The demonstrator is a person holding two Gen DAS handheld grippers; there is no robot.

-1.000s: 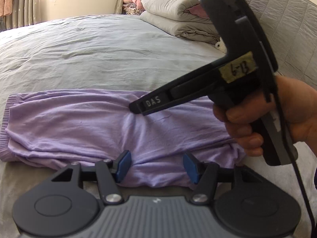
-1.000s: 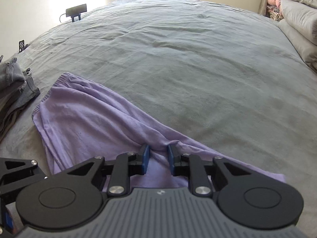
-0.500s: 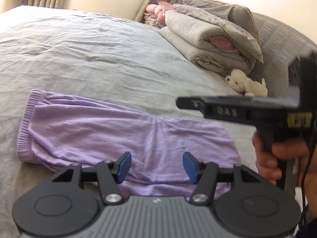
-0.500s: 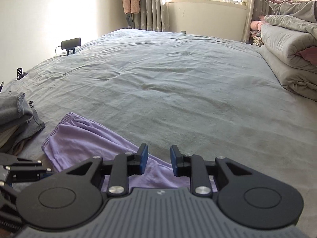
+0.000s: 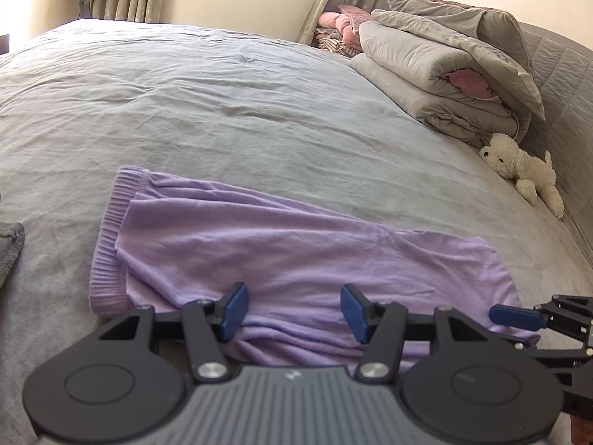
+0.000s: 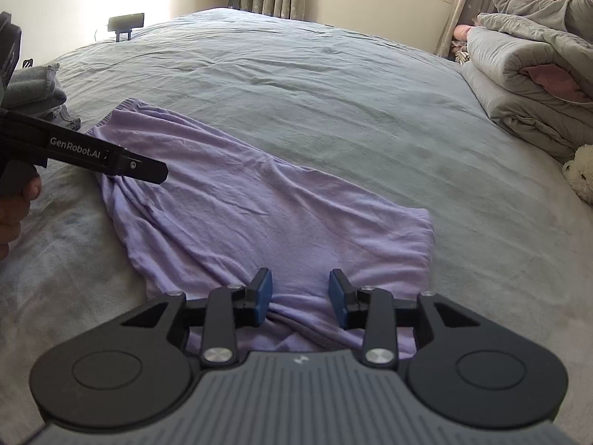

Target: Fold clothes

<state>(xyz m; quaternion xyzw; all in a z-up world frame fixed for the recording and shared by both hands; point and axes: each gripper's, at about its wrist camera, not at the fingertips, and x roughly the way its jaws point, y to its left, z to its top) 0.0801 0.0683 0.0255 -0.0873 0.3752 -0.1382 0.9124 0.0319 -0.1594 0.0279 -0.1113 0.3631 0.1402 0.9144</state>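
Note:
A lilac garment lies folded lengthwise on the grey bed, its ribbed waistband at the left end. It also shows in the right wrist view. My left gripper is open and empty over the garment's near edge, toward the waistband end. My right gripper is open and empty over the near edge at the other end. The left gripper's body shows at the left in the right wrist view. A right fingertip shows at the right in the left wrist view.
Folded grey quilts and a white plush dog lie at the bed's right side by the headboard. Grey folded clothes sit at the left. The grey bedsheet stretches beyond the garment.
The right gripper has let go of the garment, opened wider and pulled back toward the near edge. The left gripper has drawn back and tilted up, staying open.

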